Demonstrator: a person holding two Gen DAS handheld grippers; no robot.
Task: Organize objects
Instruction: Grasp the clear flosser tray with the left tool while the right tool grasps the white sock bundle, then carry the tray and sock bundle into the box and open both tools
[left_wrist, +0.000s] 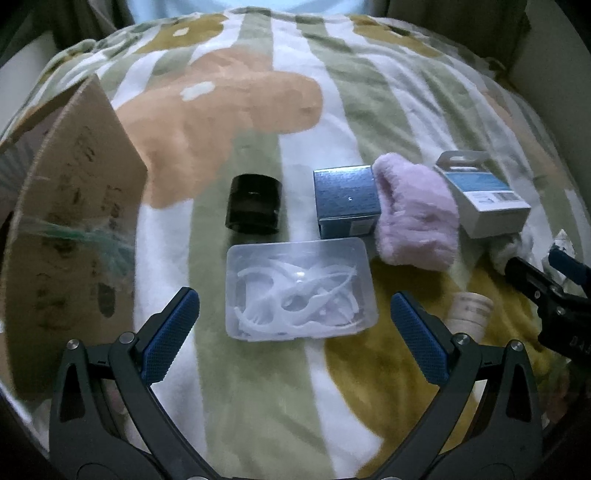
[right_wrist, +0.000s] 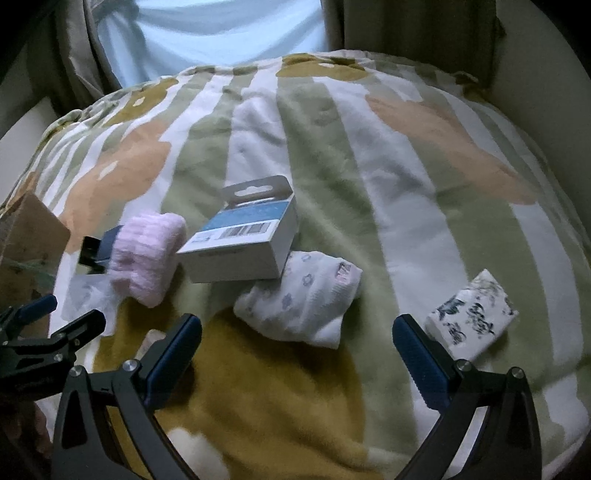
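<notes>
Left wrist view shows the left tongs (left_wrist: 294, 317) spread wide and empty, straddling a clear plastic case (left_wrist: 300, 288) whose long axis runs left-right on the bed (left_wrist: 258, 387). Right tongs (right_wrist: 297, 341) likewise gape empty, near a folded white sock (right_wrist: 299, 297).

The blanket (left_wrist: 258, 387) was soft, matt fleece. On it, the box (left_wrist: 301, 290) was cloudy translucent plastic, and behind that a jar (left_wrist: 253, 208) looked glossy black. Right of the jar, a carton (left_wrist: 347, 201) was smooth card beside a fluffy pink cloth (left_wrist: 417, 214). Left of the jar, cardboard (left_wrist: 74, 221) looked rough, matt.
</notes>
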